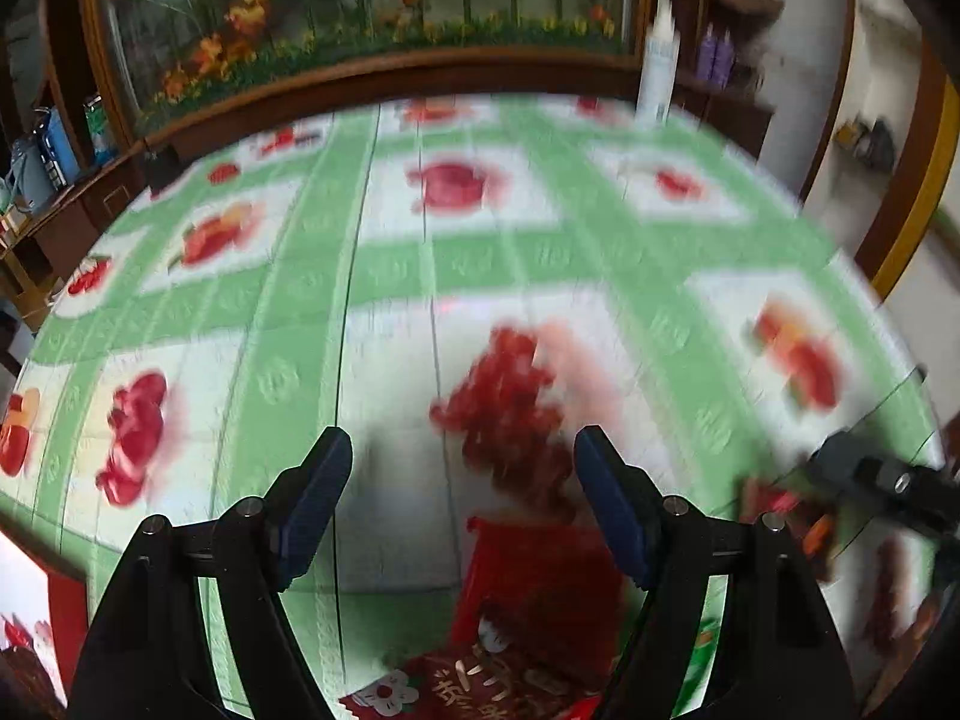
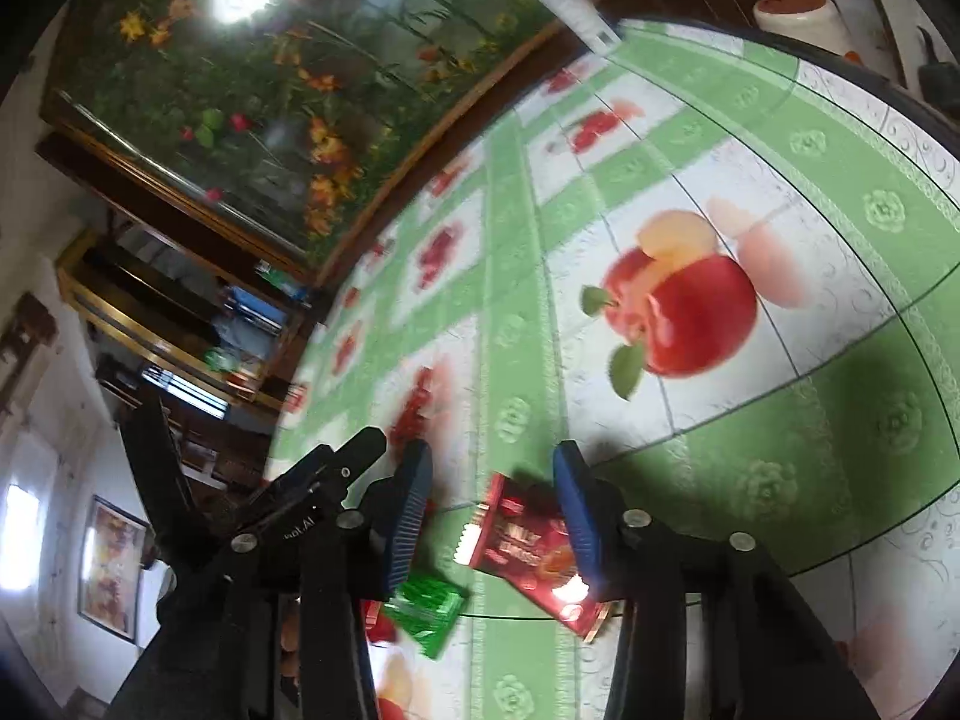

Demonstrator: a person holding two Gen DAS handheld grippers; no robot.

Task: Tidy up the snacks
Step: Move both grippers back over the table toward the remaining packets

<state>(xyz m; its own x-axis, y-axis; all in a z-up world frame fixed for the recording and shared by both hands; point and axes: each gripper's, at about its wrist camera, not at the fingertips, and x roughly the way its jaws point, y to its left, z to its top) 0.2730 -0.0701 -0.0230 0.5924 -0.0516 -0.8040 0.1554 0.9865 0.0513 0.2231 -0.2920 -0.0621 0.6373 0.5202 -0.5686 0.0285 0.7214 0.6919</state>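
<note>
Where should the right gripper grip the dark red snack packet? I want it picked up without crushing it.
Judging from the right wrist view, the dark red snack packet lies flat on the table. Come from above and close the right gripper across its narrow width, near the serrated end seal.

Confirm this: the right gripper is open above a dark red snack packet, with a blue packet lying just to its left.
Wrong colour. In the right wrist view the right gripper is open above the dark red snack packet, but the packet to its left is green, not blue.
</note>
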